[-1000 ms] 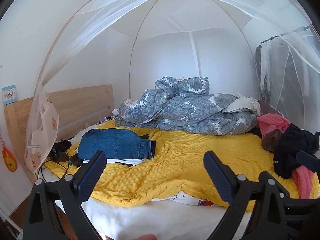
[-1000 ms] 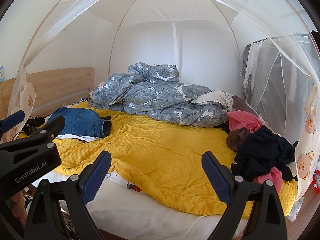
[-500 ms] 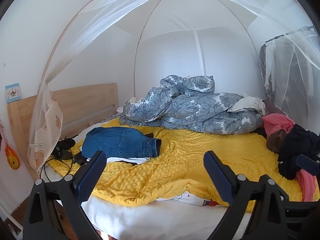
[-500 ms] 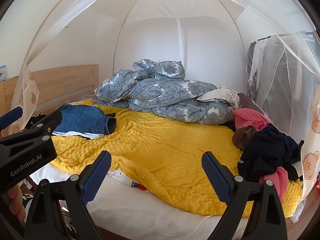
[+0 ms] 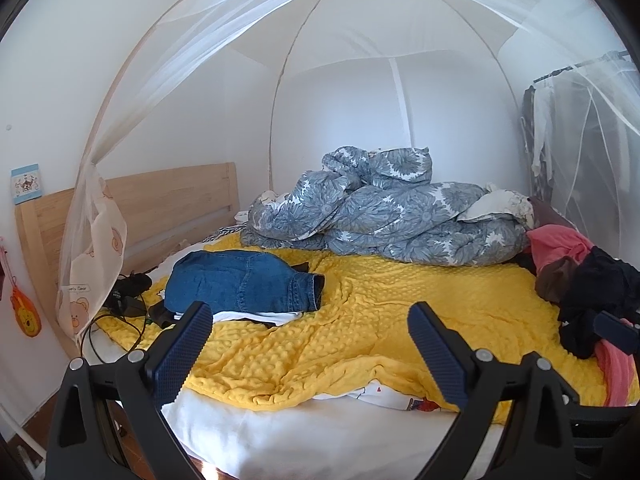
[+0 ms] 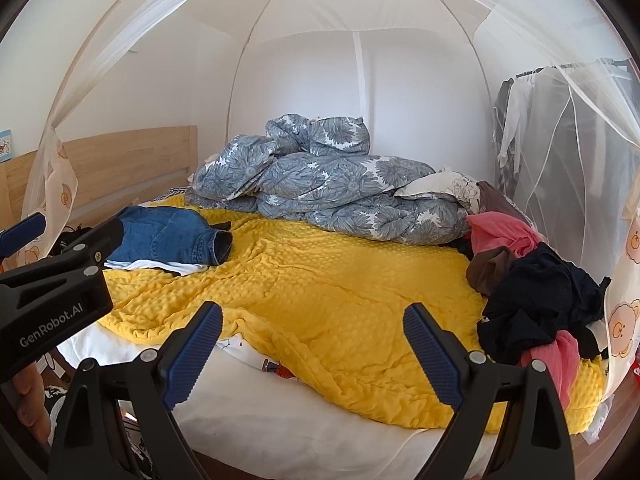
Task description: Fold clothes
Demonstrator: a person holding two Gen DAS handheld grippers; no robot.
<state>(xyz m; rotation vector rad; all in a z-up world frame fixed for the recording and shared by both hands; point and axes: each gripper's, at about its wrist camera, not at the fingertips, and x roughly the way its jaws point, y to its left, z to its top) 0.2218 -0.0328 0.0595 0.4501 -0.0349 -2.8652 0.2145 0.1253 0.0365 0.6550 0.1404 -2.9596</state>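
A folded pair of blue jeans (image 5: 244,286) (image 6: 172,236) lies on white folded garments at the left of the yellow blanket (image 5: 400,320) (image 6: 320,300). A loose heap of black, pink and brown clothes (image 5: 588,280) (image 6: 536,292) sits at the bed's right edge. My left gripper (image 5: 310,354) is open and empty over the bed's near edge. My right gripper (image 6: 312,354) is likewise open and empty, and the left gripper's body (image 6: 56,304) shows at its left side.
A crumpled grey floral duvet (image 5: 384,216) (image 6: 324,196) fills the back of the bed. White mosquito netting (image 5: 200,40) arches overhead and hangs at both sides. A wooden headboard (image 5: 160,208) stands left, with black cables (image 5: 124,300) beside it. Clothes hang on a rack (image 6: 532,128) behind the net at right.
Both grippers have drifted slightly, shifting the views a little left and upward; the bed scene sits lower and further right in frame. Nothing on the bed has moved.
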